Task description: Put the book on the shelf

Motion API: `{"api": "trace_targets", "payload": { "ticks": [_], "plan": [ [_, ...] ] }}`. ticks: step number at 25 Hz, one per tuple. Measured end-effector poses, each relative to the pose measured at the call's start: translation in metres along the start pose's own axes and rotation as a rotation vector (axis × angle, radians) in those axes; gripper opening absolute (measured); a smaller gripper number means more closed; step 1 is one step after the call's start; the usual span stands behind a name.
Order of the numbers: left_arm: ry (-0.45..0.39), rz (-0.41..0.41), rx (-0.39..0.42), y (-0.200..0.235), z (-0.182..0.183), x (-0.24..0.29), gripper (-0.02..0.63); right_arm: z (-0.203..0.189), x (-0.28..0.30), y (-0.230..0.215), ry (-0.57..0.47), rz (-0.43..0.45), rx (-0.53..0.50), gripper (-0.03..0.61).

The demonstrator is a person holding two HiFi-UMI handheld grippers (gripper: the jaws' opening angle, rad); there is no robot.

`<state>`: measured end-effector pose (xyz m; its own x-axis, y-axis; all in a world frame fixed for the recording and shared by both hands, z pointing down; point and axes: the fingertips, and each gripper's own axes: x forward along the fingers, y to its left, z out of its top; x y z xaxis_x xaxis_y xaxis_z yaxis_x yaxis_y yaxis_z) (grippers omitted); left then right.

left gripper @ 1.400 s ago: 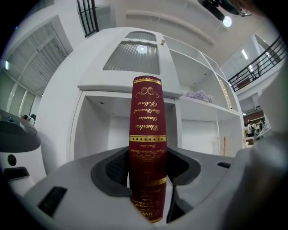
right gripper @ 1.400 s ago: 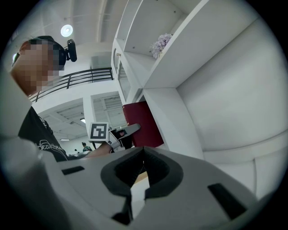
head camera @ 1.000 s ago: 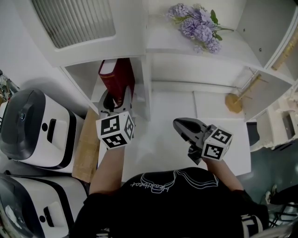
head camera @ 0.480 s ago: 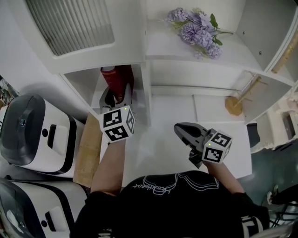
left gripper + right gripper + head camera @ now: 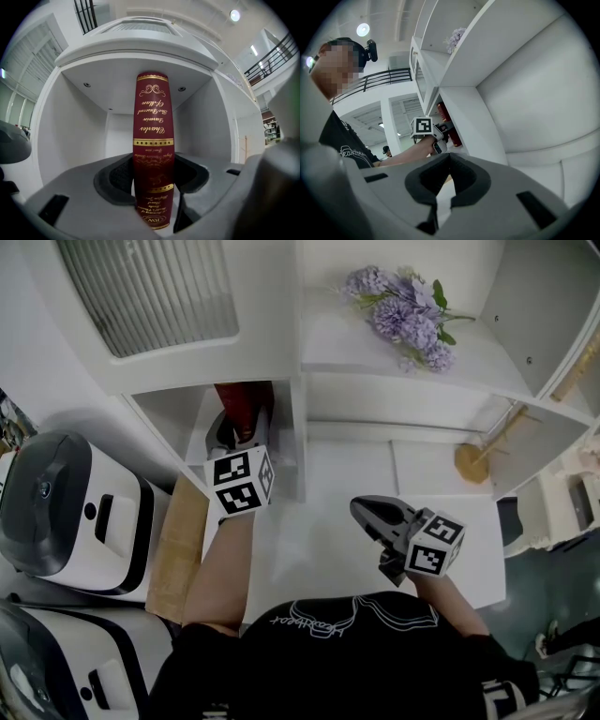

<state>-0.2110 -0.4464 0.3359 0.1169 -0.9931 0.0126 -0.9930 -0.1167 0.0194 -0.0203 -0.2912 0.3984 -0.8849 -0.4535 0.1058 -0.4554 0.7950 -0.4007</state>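
Maroon book (image 5: pixel 153 117) shows its gilt spine only to the clamping left gripper (image 5: pixel 153 164); right gripper (image 5: pixel 449 160) sits closed, empty.

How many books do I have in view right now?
1: the dark red book, spine upright, clamped in the left hand-held gripper inside the left shelf cubby. That cubby shows no other book; the other compartments are partly hidden.

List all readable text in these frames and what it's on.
"Charles Darwin": book spine, gold script, upside down in the left gripper view.
"The Descent of Man": same spine.
"RW": emblem at the spine's near end.
Smaller gold lines on the spine: too small to read.
Shirt print: blurred, unreadable.
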Motion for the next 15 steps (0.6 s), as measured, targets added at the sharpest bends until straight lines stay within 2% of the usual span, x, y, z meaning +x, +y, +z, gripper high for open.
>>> {"api": "trace_targets", "payload": {
  "ticks": [6, 15],
  "plan": [
    [0.064, -0.056, -0.009, -0.003, -0.014, 0.003, 0.212, 0.001, -0.003, -0.002, -0.004, -0.009, 0.000, 0.006],
    [0.025, -0.105, -0.068, -0.002, -0.003, -0.028, 0.227, -0.002, -0.005, -0.003, -0.008, -0.011, 0.014, 0.006]
  ]
}}
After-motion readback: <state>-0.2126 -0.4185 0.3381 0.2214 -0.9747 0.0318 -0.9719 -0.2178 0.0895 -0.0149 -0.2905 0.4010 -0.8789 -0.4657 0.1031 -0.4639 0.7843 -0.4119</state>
